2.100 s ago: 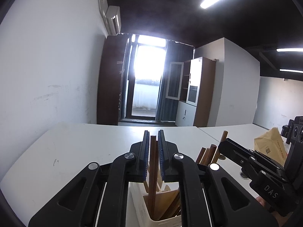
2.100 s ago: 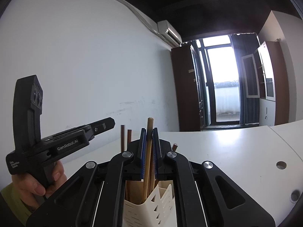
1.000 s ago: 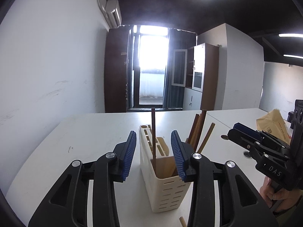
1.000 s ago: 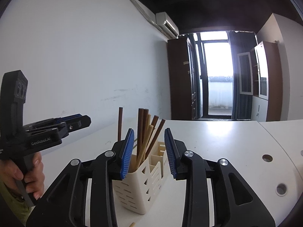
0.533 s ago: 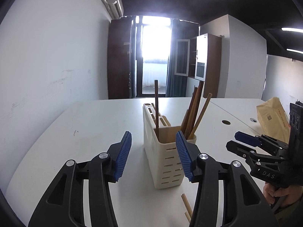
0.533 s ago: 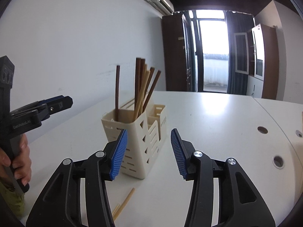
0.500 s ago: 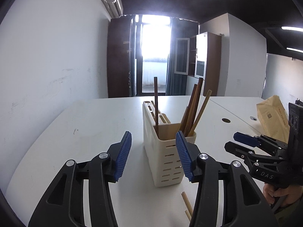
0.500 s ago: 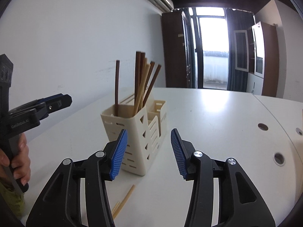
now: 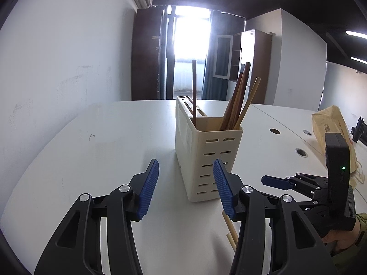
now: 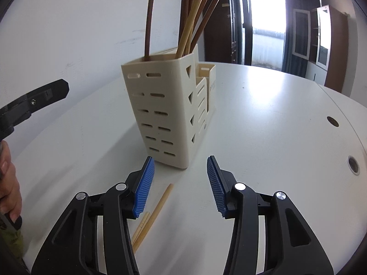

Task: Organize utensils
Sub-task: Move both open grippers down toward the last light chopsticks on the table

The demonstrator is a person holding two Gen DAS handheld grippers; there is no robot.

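A cream slotted utensil holder [image 9: 206, 158] stands on the white table [image 9: 91, 160] and holds several wooden chopsticks [image 9: 238, 98], one dark stick [image 9: 194, 91] standing apart. It also shows in the right wrist view [image 10: 169, 110]. Two light chopsticks [image 10: 156, 213] lie on the table in front of the holder, partly under my right gripper; they also show in the left wrist view [image 9: 230, 231]. My left gripper [image 9: 185, 188] is open and empty, low in front of the holder. My right gripper [image 10: 180, 183] is open and empty, low over the loose chopsticks.
A brown paper bag [image 9: 330, 128] lies at the table's right side. Round cable holes [image 10: 332, 121] dot the table. A white wall [image 9: 57, 68] runs along the left. Cabinets and a bright doorway [image 9: 190, 55] stand beyond the table.
Both grippers let go of a chopstick in the holder, opened, then drew back and down toward the table. The loose chopsticks have come into view.
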